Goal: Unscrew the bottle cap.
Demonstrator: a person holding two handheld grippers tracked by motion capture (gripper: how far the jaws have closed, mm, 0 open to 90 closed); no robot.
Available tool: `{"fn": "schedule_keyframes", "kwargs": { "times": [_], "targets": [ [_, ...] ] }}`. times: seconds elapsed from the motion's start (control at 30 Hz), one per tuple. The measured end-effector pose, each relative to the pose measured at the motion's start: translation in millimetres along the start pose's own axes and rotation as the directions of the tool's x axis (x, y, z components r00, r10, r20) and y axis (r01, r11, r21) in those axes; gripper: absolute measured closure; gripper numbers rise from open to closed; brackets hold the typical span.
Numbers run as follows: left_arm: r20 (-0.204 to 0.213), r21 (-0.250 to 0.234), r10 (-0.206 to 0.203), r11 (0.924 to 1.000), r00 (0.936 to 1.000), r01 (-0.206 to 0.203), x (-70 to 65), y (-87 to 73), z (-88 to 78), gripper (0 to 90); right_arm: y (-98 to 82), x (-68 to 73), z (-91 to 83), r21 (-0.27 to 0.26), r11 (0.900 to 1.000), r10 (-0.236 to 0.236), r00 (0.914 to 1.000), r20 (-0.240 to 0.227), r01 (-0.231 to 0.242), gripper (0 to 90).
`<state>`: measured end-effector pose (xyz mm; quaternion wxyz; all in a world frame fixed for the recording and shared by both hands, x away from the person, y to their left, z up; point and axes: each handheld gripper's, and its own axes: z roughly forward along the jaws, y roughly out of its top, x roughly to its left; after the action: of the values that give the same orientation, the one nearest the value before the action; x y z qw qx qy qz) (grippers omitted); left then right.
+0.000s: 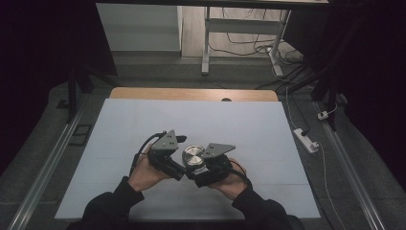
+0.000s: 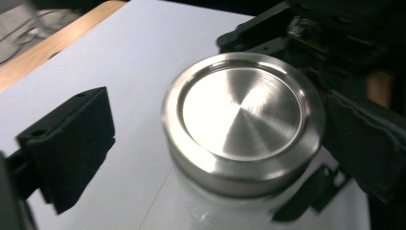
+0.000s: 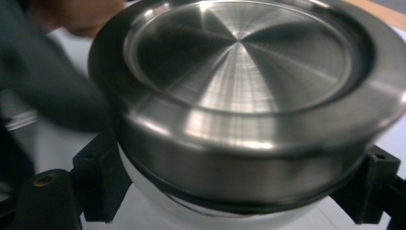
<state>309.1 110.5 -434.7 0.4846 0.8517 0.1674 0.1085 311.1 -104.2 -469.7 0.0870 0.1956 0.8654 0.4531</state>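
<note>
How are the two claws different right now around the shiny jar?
The right claw is shut on the white jar, gripping its body just under the shiny metal lid. The left claw is open, one jaw standing well away from that lid; its jaws do not grip it. Both claws are black and sit close beside the jar above the white table.
</note>
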Motion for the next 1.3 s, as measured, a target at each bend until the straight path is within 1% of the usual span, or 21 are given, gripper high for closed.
{"fn": "schedule_keyframes", "kwargs": {
  "times": [0.07, 0.1, 0.17, 0.2, 0.23, 0.37, 0.43, 0.47, 0.5, 0.57, 0.63, 0.67, 0.7, 0.73, 0.8, 0.9, 0.93, 1.0, 1.07, 1.17, 1.3],
  "targets": [
    [0.051, -0.005, 0.022, 0.9998, 0.9985, -0.021, 4.0, -2.5, -5.1, 0.0, -0.3, -0.4, -0.4, 0.004, 1.000, -0.010, 0.9993, -0.036, 0.010, 15.1],
    [0.076, -0.008, 0.026, 0.9996, 0.9968, -0.026, 5.6, -3.7, -6.5, 0.0, -0.6, 0.0, -0.3, 0.004, 1.000, -0.029, 0.9985, -0.047, 0.029, 15.1],
    [0.137, -0.026, 0.033, 0.9992, 0.9900, -0.030, 7.7, -6.0, -8.0, 0.0, -0.6, 1.7, 0.1, 0.007, 0.999, -0.047, 0.9963, -0.071, 0.048, 15.1],
    [0.154, -0.032, 0.036, 0.9990, 0.9874, -0.032, 8.2, -6.7, -8.2, 0.0, -0.6, 2.6, 0.3, 0.006, 0.999, -0.051, 0.9953, -0.082, 0.051, 15.1],
    [0.176, -0.033, 0.041, 0.9988, 0.9836, -0.035, 8.5, -7.2, -8.3, 0.1, -0.6, 3.4, 0.8, 0.005, 0.999, -0.054, 0.9944, -0.091, 0.054, 15.1],
    [0.262, -0.030, 0.084, 0.9964, 0.9614, -0.079, 7.1, -7.6, -8.0, 1.8, -1.0, 5.3, 1.5, 0.003, 0.997, -0.077, 0.9889, -0.127, 0.078, 15.1],
    [0.280, -0.020, 0.107, 0.9941, 0.9539, -0.106, 5.5, -7.6, -6.8, 3.2, -0.9, 5.9, 1.2, 0.001, 0.996, -0.089, 0.9841, -0.153, 0.091, 15.1],
    [0.296, -0.017, 0.119, 0.9927, 0.9478, -0.120, 5.0, -7.8, -6.3, 3.8, -0.8, 6.3, 1.2, 0.001, 0.995, -0.099, 0.9807, -0.169, 0.101, 15.1],
    [0.301, -0.018, 0.130, 0.9912, 0.9447, -0.131, 4.2, -8.1, -5.7, 4.6, -0.5, 7.8, 1.3, 0.000, 0.995, -0.101, 0.9788, -0.178, 0.102, 15.1],
    [0.298, -0.015, 0.144, 0.9891, 0.9435, -0.146, 3.2, -8.4, -4.8, 7.2, -0.1, 9.9, 1.4, 0.000, 0.992, -0.120, 0.9721, -0.201, 0.123, 15.1],
    [0.309, -0.020, 0.157, 0.9871, 0.9380, -0.159, 3.0, -9.3, -4.5, 12.3, 0.2, 12.6, 2.1, 0.003, 0.990, -0.134, 0.9659, -0.221, 0.139, 15.1],
    [0.322, -0.027, 0.160, 0.9867, 0.9330, -0.160, 2.7, -9.8, -4.5, 15.3, 0.4, 14.0, 2.4, 0.005, 0.989, -0.140, 0.9646, -0.224, 0.144, 15.1],
    [0.315, -0.031, 0.165, 0.9861, 0.9347, -0.163, 1.9, -9.9, -4.4, 19.0, 0.6, 14.7, 2.9, 0.005, 0.989, -0.141, 0.9646, -0.223, 0.146, 15.1],
    [0.298, -0.029, 0.161, 0.9867, 0.9407, -0.160, 0.9, -9.6, -3.9, 19.1, 0.7, 14.5, 3.3, 0.004, 0.989, -0.144, 0.9653, -0.218, 0.149, 15.1],
    [0.254, -0.020, 0.141, 0.9899, 0.9568, -0.141, -0.5, -8.2, -2.6, 19.4, 0.8, 13.2, 3.4, 0.006, 0.990, -0.135, 0.9723, -0.191, 0.138, 15.1],
    [0.172, -0.013, 0.085, 0.9964, 0.9813, -0.084, -3.1, -5.5, 2.0, 19.5, 1.5, 10.1, 3.1, 0.007, 0.996, -0.092, 0.9870, -0.132, 0.094, 15.1],
    [0.139, -0.009, 0.066, 0.9978, 0.9880, -0.066, -4.7, -4.4, 4.0, 19.5, 1.6, 8.9, 2.9, 0.008, 0.997, -0.078, 0.9910, -0.109, 0.079, 15.1],
    [0.073, -0.001, 0.038, 0.9993, 0.9966, -0.038, -9.4, -2.3, 8.3, 19.5, 1.1, 6.2, 2.5, 0.012, 0.998, -0.061, 0.9961, -0.064, 0.062, 15.1],
    [0.006, 0.009, 0.011, 0.9999, 0.9999, -0.011, -14.8, -0.1, 12.9, 19.6, 0.3, 5.1, 2.9, 0.017, 0.999, -0.044, 0.9988, -0.021, 0.044, 15.1],
    [-0.059, 0.008, -0.025, 0.9996, 0.9979, 0.025, -20.1, 1.2, 18.0, 19.8, -0.2, 5.6, 4.5, 0.027, 0.999, -0.033, 0.9986, 0.040, 0.032, 15.1],
    [-0.096, 0.002, -0.046, 0.9989, 0.9943, 0.047, -22.4, 1.5, 20.2, 19.9, -0.6, 4.3, 5.5, 0.025, 1.000, -0.005, 0.9982, 0.061, 0.003, 15.1]
  ]
}}
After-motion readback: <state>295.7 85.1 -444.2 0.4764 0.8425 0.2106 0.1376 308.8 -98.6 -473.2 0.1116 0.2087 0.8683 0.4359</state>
